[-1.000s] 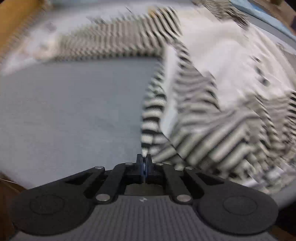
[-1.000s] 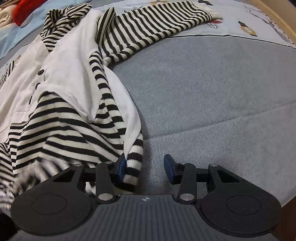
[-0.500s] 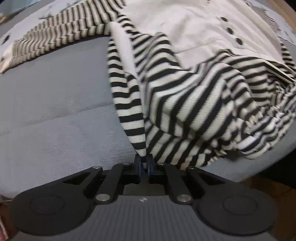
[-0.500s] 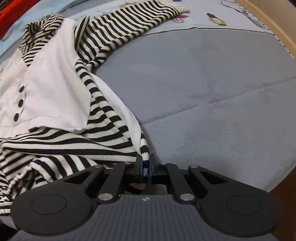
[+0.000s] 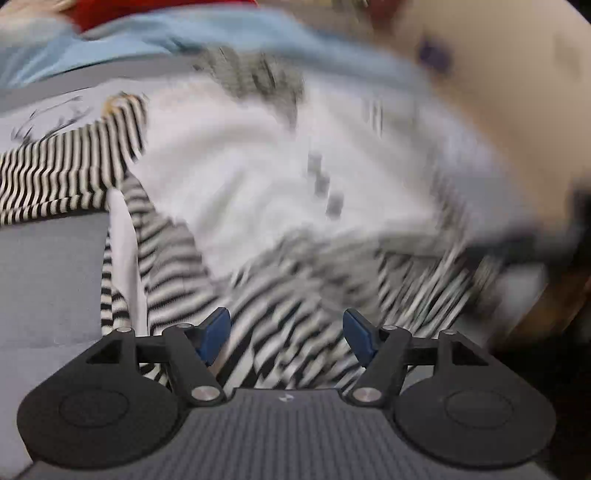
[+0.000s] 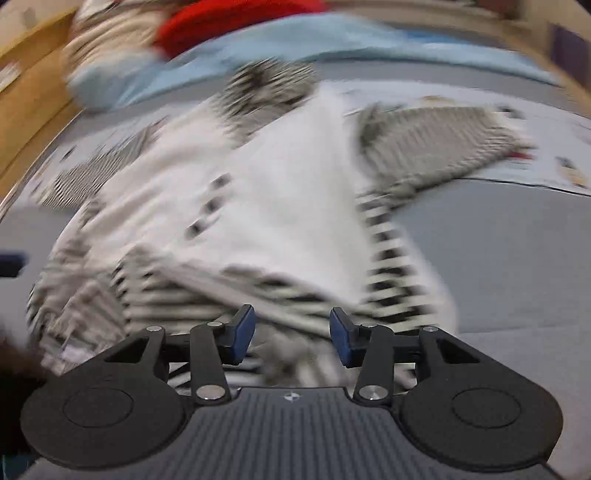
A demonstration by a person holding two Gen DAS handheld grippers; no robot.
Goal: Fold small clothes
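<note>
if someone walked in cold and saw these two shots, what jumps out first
The black-and-white striped top with a white front panel fills the middle of both views, spread on the grey bed cover, its dark buttons in a short row. Low in each view, the left gripper and right gripper have their blue-padded jaws opening over the striped hem, pads apart. A red item sits at the far edge.

Striped top (image 5: 258,192) with white buttoned front lies rumpled, sleeves outspread
</note>
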